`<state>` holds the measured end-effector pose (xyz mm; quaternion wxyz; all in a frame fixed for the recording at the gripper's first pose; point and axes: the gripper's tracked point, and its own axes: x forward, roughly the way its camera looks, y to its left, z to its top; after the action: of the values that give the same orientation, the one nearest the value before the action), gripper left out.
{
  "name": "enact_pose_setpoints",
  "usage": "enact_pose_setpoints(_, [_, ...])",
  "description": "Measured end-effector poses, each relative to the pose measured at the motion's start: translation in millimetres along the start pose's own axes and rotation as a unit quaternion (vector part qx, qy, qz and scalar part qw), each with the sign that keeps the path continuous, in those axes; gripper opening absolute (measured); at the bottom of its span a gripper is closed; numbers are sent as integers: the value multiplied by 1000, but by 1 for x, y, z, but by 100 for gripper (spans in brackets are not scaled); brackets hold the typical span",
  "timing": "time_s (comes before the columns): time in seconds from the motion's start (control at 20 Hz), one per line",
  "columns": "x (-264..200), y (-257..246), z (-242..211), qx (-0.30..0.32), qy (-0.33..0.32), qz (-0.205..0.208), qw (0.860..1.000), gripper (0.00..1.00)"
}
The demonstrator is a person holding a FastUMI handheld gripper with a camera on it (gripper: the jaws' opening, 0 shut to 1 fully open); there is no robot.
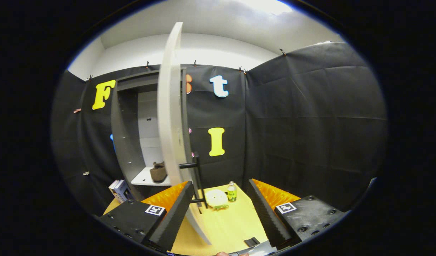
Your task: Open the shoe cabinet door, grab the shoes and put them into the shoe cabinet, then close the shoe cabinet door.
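Claw view: the claw [218, 208] is spread wide, nothing between its fingers but open space above the yellow bench [227, 222]. The cabinet [127, 142] stands ahead and to the left, against the black wall. Its door [170, 117] hangs open, edge-on to us, pale and tall, its lower end dropping between the fingers, close beside the left one. A dark bar handle [196, 177] sticks out from the door's right face, just above the left finger's tip. Inside the cabinet, on a white shelf [143, 177], sits a brown shoe [158, 172], partly hidden by the door. Beyond the fingers on the bench: a round pale disc [216, 198] with a small green bottle [232, 192] just beside it. A box [119, 190] leans at the cabinet's left foot.
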<state>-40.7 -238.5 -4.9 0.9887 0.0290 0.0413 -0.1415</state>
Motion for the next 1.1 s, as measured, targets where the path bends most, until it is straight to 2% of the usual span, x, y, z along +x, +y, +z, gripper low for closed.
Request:
enact_pose_setpoints(0.15, [20, -9, -7, -1, 11, -5, 1000, 97])
enact_pose_setpoints(0.25, [28, 1, -12, -2, 20, 9, 1000, 98])
enact_pose_setpoints(0.65, [18, 35, -17, 3, 22, 25, 999, 97])
enact_pose_setpoints(1.1, [0, 137, -29, 13, 34, 109, 993, 97])
